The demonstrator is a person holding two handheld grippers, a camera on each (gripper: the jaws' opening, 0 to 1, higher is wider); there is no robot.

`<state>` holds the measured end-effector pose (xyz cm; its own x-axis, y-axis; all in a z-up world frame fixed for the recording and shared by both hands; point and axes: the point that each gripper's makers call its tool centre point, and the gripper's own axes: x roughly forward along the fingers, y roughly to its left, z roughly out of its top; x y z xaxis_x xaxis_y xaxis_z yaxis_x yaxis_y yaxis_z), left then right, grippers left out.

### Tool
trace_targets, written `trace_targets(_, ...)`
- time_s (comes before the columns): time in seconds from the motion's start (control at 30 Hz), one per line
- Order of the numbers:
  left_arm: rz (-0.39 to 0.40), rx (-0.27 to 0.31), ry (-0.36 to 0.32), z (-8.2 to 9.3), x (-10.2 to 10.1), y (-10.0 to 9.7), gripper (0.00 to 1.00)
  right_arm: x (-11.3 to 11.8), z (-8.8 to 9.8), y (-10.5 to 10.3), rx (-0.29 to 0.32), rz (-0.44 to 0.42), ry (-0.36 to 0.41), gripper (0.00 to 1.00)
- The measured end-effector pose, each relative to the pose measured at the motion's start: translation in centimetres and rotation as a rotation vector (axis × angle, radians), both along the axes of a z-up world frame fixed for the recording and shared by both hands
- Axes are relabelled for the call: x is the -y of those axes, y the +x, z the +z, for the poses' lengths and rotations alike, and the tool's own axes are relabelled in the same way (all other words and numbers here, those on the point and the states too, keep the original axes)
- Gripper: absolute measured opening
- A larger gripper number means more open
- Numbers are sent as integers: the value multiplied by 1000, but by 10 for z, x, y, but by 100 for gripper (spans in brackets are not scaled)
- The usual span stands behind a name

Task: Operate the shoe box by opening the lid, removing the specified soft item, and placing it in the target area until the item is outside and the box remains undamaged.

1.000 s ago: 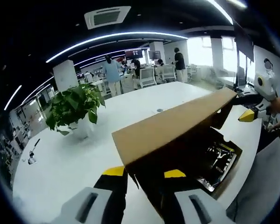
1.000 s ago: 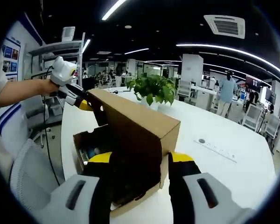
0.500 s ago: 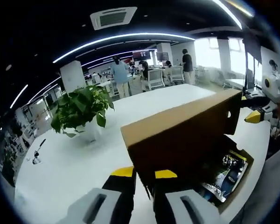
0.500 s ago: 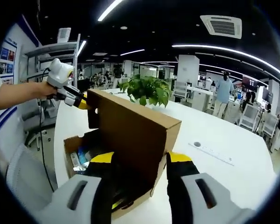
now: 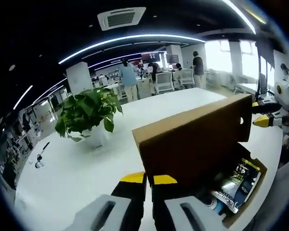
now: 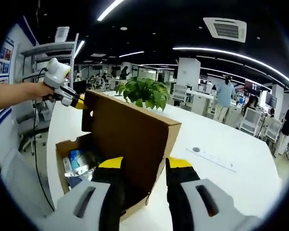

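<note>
Held the shoe box (image 6: 82,166) lid (image 5: 192,142) upright on the desk (image 5: 72,168), left gripper (image 5: 148,179) fingers pinched shut on its corner, right gripper (image 6: 143,162) fingers clamping the opposite corner.

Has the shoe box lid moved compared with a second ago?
Yes. The lid has swung further up toward upright, away from the box base on the white table, exposing more of the contents.

The brown shoe box (image 6: 106,159) sits on the white desk (image 6: 221,183) with its lid (image 6: 127,137) standing up. The right gripper (image 6: 143,163) has its jaws around the lid's near end, and the left gripper (image 6: 70,98) is at the far corner. Shiny packets (image 6: 77,161) lie inside.
</note>
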<state>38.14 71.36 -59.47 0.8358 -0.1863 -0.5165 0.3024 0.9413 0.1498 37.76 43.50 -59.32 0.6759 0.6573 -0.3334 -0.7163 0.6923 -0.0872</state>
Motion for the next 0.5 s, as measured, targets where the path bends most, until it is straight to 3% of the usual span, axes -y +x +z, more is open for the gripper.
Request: trace_targets(0.5, -5, -4, 11, 0, 3, 14, 2, 29, -45, 1, -84, -81, -41, 18)
